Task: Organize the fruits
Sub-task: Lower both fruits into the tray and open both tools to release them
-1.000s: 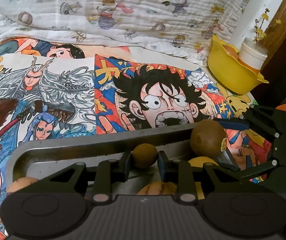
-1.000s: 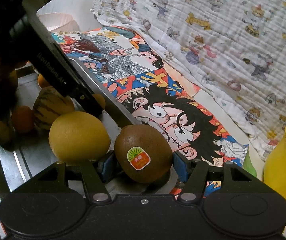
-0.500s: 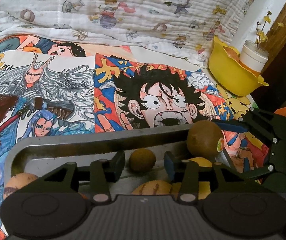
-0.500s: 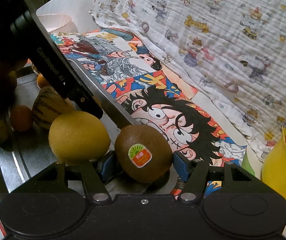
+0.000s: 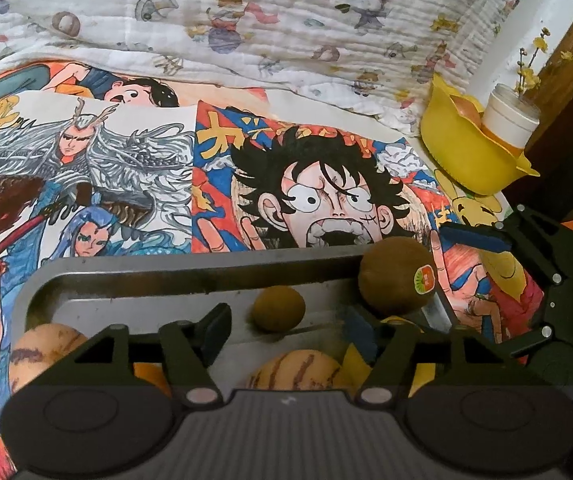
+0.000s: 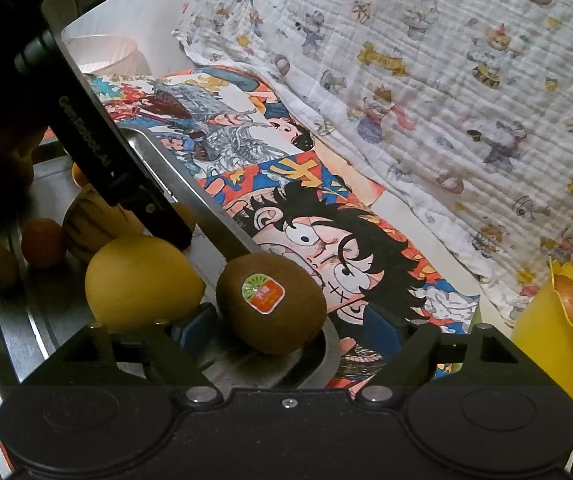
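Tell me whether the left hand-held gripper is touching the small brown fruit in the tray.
Apart. The left wrist view shows the left hand-held gripper open, with bare tray floor visible between each fingertip and the small brown fruit.

The left gripper (image 5: 288, 326) hides most of the striped melon (image 5: 294, 370).

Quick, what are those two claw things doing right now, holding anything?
Left hand-held gripper: open, holding nothing; small brown fruit sits between its fingers.
Right hand-held gripper: open, kiwi resting on the tray.
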`<state>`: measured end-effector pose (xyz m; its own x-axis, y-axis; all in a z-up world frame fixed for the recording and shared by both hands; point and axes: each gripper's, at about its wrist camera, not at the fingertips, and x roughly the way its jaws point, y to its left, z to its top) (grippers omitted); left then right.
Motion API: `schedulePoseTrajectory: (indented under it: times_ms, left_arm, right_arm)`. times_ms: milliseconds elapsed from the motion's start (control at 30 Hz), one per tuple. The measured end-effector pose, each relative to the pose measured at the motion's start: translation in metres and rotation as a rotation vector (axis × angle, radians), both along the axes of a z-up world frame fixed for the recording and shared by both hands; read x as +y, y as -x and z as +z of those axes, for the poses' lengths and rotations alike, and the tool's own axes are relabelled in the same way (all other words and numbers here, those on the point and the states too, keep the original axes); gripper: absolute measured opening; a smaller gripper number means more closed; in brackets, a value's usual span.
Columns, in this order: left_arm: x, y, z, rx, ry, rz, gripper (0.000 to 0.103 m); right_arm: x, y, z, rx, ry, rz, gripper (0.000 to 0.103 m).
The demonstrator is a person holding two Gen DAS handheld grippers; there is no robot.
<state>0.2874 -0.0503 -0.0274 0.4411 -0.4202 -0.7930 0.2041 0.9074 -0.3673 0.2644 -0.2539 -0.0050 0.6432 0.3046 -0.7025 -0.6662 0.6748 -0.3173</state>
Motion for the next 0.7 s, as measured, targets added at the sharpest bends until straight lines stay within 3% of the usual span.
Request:
schedulePoseTrajectory:
  times_ms: [300,700]
  left_arm:
    - [0.0,0.005,0.008,-0.024,-0.003,0.023,0.084]
    - [0.001,0.017,0.019,-0.069,0.009,0.059,0.093]
  right_arm:
    - [-0.002,0.003,0.004,-0.022,-0.008,-0.011,0.088]
    - [-0.01,0.007,0.012,-0.023,-0.066,-0.045,0.094]
